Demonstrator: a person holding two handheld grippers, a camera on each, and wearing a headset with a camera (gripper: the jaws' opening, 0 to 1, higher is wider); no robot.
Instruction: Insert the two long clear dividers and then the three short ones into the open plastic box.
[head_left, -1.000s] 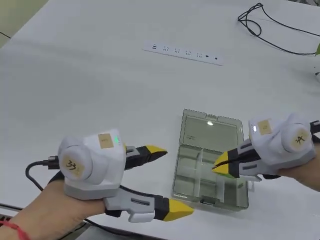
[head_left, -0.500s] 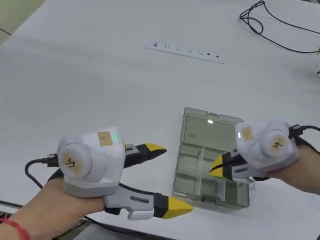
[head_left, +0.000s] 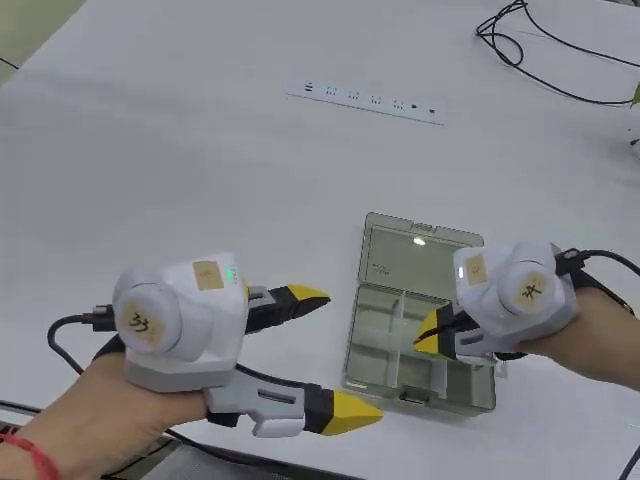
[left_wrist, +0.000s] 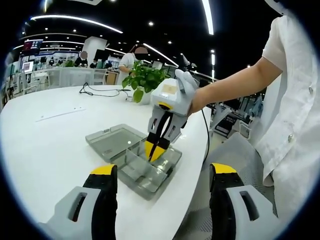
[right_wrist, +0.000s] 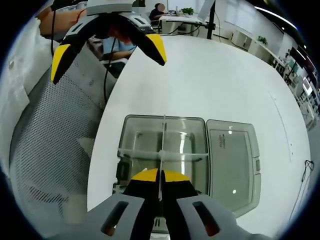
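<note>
The right gripper (right_wrist: 160, 176) has its jaws pressed together on the near end of a thin clear divider (right_wrist: 164, 135), which stands on edge and runs straight away from the tips down the middle of the box (right_wrist: 142, 142) to its far wall. A second divider (right_wrist: 185, 155) crosses it just beyond the tips, reaching from one side wall towards the other. The lid (right_wrist: 232, 160) lies flat and open beside the base. In the head view the right gripper (head_left: 428, 338) hangs over the box (head_left: 375, 340) with its yellow tips pointing down into the base, the lid (head_left: 420, 262) on the far side. The left gripper (head_left: 328, 353) is held off to the left of the box, not touching it, jaws wide apart and holding nothing. Its own view shows the left gripper (left_wrist: 164, 172) aimed at the box (left_wrist: 107, 142), with the right gripper (left_wrist: 156, 150) tip-down in it. The box sits near the front edge of a white table (head_left: 200, 170), well apart from a power strip (head_left: 365, 99) and a black cable (head_left: 540, 55).
</note>
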